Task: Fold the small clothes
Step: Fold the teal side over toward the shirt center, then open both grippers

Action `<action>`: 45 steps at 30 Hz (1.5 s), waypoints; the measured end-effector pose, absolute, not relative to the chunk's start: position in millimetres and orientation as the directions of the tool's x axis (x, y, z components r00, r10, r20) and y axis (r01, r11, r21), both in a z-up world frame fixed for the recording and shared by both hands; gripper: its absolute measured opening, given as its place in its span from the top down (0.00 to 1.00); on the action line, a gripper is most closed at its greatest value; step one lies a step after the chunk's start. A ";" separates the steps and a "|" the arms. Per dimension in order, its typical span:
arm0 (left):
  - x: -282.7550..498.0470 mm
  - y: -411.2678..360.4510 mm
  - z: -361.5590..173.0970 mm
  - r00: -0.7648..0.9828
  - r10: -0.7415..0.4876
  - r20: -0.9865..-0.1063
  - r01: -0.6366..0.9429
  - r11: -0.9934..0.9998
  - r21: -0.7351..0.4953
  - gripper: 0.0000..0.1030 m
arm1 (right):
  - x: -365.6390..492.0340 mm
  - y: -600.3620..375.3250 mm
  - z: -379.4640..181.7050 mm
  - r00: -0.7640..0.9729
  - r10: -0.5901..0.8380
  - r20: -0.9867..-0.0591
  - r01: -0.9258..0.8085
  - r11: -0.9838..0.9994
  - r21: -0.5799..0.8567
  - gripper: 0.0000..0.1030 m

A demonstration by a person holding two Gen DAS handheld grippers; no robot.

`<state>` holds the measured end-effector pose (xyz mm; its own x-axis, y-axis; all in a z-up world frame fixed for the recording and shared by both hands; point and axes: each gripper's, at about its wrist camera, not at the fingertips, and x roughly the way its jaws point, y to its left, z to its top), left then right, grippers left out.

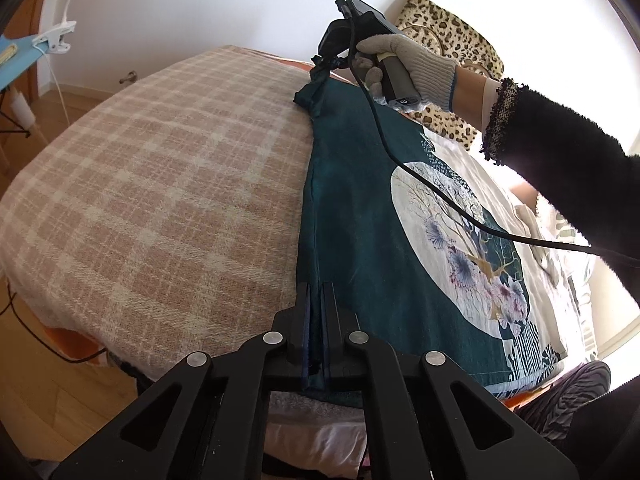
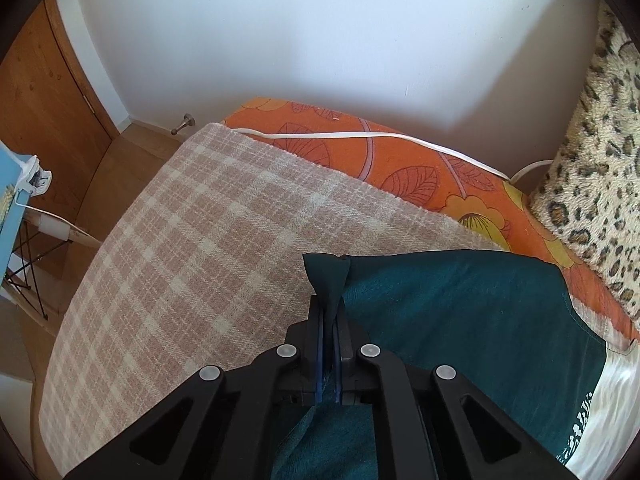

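Note:
A dark green garment [image 1: 352, 216] with a round white flower print lies spread on a beige checked blanket [image 1: 160, 184]. My left gripper [image 1: 316, 292] is shut on the garment's near left edge, with green cloth pinched between its pads. At the far end a gloved hand holds my right gripper [image 1: 326, 65], which pinches the garment's far corner. In the right wrist view, my right gripper [image 2: 329, 308] is shut on that corner of the green garment [image 2: 460, 308], and a small flap of cloth sticks up past the fingertips.
An orange leaf-patterned sheet [image 2: 400, 160] with a white cable [image 2: 360, 136] lies beyond the blanket [image 2: 192, 248]. A leopard-print cushion [image 2: 592, 184] stands at the right. A black cable [image 1: 460, 216] crosses the garment. A wooden door [image 2: 48, 92] and a blue clipped board [image 2: 16, 200] are at the left.

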<state>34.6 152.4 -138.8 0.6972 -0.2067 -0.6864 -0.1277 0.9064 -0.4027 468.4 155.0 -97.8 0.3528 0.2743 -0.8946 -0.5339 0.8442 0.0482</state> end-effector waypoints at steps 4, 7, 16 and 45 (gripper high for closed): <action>35.5 134.9 -127.5 0.706 -0.241 -0.666 -0.062 0.916 -0.397 0.98 | 466.7 137.0 -78.8 0.380 0.284 -0.880 -0.527 0.849 0.047 1.00; 36.7 118.3 -118.7 0.704 -0.267 -0.659 -0.002 0.926 -0.377 0.98 | 464.8 115.0 -63.2 0.407 0.298 -0.864 -0.515 0.855 0.053 1.00; 45.3 54.0 -113.7 0.651 -0.356 -0.670 0.189 0.931 -0.312 0.98 | 465.0 12.5 -57.0 0.457 0.275 -0.846 -0.406 0.911 0.077 1.00; 28.7 45.7 -107.9 0.630 -0.344 -0.696 0.223 0.939 -0.261 0.63 | 376.8 -27.9 -74.7 0.337 0.384 -0.860 -0.624 0.775 0.101 0.69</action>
